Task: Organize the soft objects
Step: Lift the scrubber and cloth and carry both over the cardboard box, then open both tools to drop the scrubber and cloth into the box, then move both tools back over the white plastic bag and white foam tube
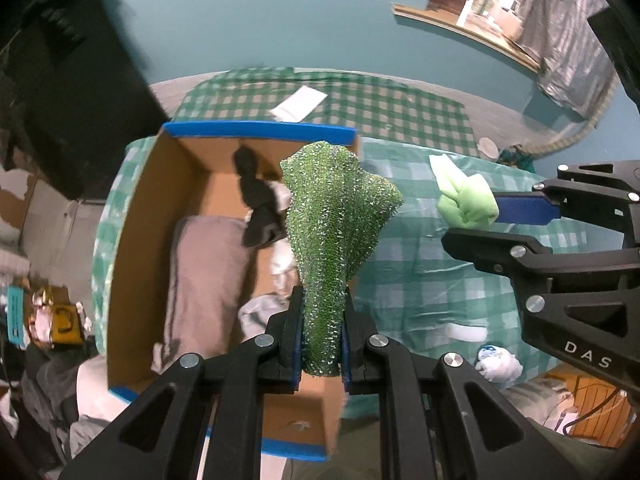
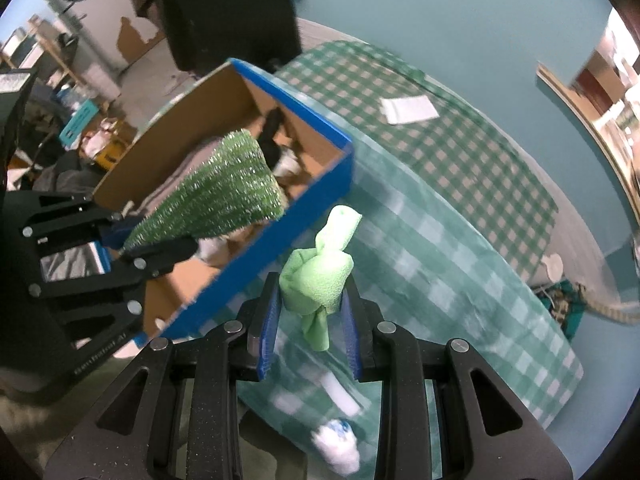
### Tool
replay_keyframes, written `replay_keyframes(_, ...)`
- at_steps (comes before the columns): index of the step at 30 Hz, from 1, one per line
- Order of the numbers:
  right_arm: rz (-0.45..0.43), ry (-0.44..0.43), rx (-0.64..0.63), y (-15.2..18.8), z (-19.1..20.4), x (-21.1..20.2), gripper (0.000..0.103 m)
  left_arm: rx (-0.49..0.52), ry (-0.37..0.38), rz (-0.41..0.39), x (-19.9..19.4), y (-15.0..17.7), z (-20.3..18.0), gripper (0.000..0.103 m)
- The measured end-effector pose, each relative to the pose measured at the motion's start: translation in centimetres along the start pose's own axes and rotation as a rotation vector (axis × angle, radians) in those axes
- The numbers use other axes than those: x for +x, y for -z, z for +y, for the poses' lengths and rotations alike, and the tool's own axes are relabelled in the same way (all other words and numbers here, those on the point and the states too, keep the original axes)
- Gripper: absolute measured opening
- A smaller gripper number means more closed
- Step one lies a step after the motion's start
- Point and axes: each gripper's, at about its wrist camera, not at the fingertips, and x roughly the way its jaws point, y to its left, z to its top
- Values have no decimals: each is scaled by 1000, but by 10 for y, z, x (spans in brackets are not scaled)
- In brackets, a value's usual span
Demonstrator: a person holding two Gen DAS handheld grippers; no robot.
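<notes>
My left gripper [image 1: 322,312] is shut on a sparkly green scrub cloth [image 1: 340,216], which hangs over the right edge of a cardboard box [image 1: 136,248] with blue-taped rims. In the box lie a grey folded cloth [image 1: 204,276], a black cloth [image 1: 256,200] and white pieces. My right gripper [image 2: 310,308] is shut on a knotted light-green cloth [image 2: 320,276], held above the checked tablecloth just right of the box [image 2: 320,168]. The same gripper [image 1: 500,216] and light-green cloth [image 1: 464,200] show at the right of the left wrist view; the left gripper [image 2: 128,248] with the sparkly cloth [image 2: 216,196] appears in the right wrist view.
The table carries a green checked cloth [image 1: 432,272]. A white paper [image 1: 298,104] lies at its far side. A white and blue bundle [image 2: 338,444] and a white strip [image 2: 340,394] lie near the front edge. Clutter [image 1: 48,320] fills the floor left of the box.
</notes>
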Motion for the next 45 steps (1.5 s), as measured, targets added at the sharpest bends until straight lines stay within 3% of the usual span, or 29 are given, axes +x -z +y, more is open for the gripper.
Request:
replay_keyframes(12,35,-40,-113,-38,46,31,27,-122,-45,13,2,14,60,14)
replay_keyframes(24,82,-65,-117,-59,70,57,28,-192,-62,77,25,26,96,16)
replay_keyframes(27,79,-62,-114,-61,72,59,28,-220,-61,94,28,28,102,35)
replay_keyframes(28,75,-56,-112,-63,72,59,33,-227,-63,91,27,28,104,45)
replay_keyframes(31,66,-37,-108,-65,75,60,52,-222,-71,66,24,29,107,56)
replay_keyframes(32,62,-31,-109,-65,75,60,54,-218,-73,66,24,29,108,61)
replay_keyframes(45,56,-19,-45,-55,63,45,55,-165,-62,53,18,26,97,63)
